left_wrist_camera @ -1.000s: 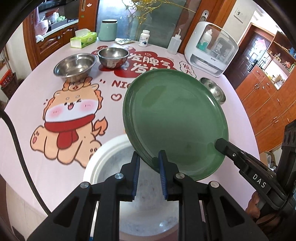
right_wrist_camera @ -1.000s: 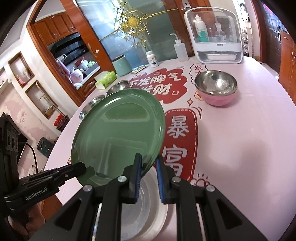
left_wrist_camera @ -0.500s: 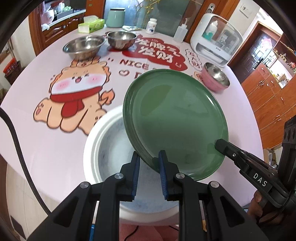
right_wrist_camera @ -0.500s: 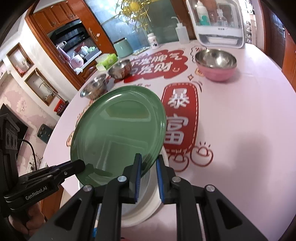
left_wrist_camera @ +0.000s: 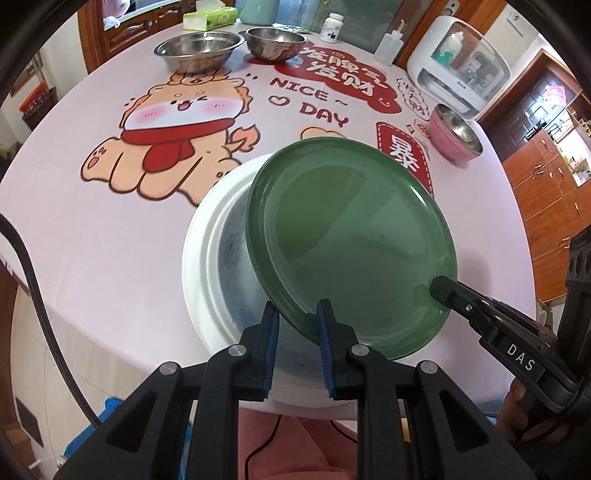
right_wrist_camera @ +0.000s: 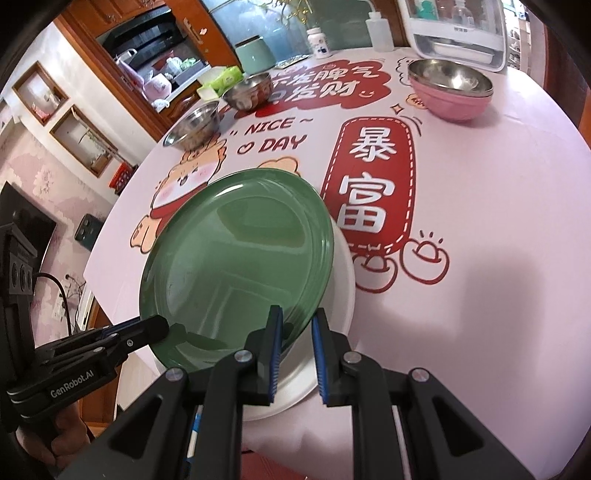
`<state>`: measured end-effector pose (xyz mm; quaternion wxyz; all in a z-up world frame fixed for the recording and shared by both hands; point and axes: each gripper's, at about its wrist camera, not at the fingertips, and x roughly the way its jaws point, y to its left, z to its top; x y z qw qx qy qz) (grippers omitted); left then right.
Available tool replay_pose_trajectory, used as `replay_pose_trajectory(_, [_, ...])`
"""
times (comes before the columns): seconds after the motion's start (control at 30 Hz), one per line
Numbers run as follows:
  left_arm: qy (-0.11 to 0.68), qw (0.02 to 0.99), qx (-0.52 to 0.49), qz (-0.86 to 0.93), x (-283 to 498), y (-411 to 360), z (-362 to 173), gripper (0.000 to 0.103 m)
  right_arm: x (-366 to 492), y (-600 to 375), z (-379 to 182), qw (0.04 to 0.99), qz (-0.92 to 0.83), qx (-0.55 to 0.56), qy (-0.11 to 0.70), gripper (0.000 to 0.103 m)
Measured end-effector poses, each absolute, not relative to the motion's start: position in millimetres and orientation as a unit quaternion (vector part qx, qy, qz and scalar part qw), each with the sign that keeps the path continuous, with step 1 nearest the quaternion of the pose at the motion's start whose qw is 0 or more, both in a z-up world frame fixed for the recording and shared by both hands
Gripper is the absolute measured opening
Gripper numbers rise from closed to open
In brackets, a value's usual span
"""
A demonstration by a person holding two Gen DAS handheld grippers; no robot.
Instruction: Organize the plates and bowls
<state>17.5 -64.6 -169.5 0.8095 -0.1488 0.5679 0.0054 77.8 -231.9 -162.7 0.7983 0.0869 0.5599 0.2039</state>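
Note:
A green plate [left_wrist_camera: 351, 243] hangs tilted just above a larger white plate [left_wrist_camera: 218, 266] that lies near the table's front edge. My left gripper [left_wrist_camera: 297, 321] is shut on the green plate's near rim. My right gripper [right_wrist_camera: 297, 328] is shut on the same plate [right_wrist_camera: 236, 266] at its right-hand rim, and its black finger [left_wrist_camera: 448, 290] shows at the plate's right edge in the left wrist view. The white plate [right_wrist_camera: 341, 295] shows beneath it in the right wrist view. Two steel bowls [left_wrist_camera: 199, 46] [left_wrist_camera: 275, 40] stand at the far left, and a pink bowl with a steel one nested inside [right_wrist_camera: 450, 92] at the far right.
The round table wears a pink cloth [left_wrist_camera: 110, 229] with a cartoon print. At its far edge stand a white appliance [left_wrist_camera: 461, 70], a squeeze bottle [left_wrist_camera: 388, 46], a pill bottle [left_wrist_camera: 332, 27], a teal canister [right_wrist_camera: 255, 55] and a tissue pack [left_wrist_camera: 208, 18].
Both grippers have carried the green plate down toward the white plate. The plate now lies flatter and closer over the white one, which shows more fully beneath it.

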Motion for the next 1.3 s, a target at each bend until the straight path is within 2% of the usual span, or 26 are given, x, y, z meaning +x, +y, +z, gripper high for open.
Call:
replay_pose_trajectory(0.9, [0.605,0.786,-0.12,0.045,7.7,-61.6,-176.4,0.022,68.6,-219.1,-168.4,0.768,0.251,0.056,0.587,0.022])
replay_pose_trajectory(1.07, [0.608,0.784,-0.119,0.048,7.7,-62.3,-176.4,0.022,69.5,-220.8,-165.6,0.769,0.259,0.054,0.581,0.03])
replay_pose_trajectory(1.13, [0.606,0.785,-0.114,0.052,8.0,-61.9,-175.5,0.022,70.7,-219.5,-160.8,0.776,0.265,0.046,0.571,0.04])
replay_pose_trajectory(1.3, [0.598,0.791,-0.112,0.06,8.6,-56.6,-169.5,0.022,77.3,-216.4,-149.3,0.789,0.274,0.034,0.549,0.047])
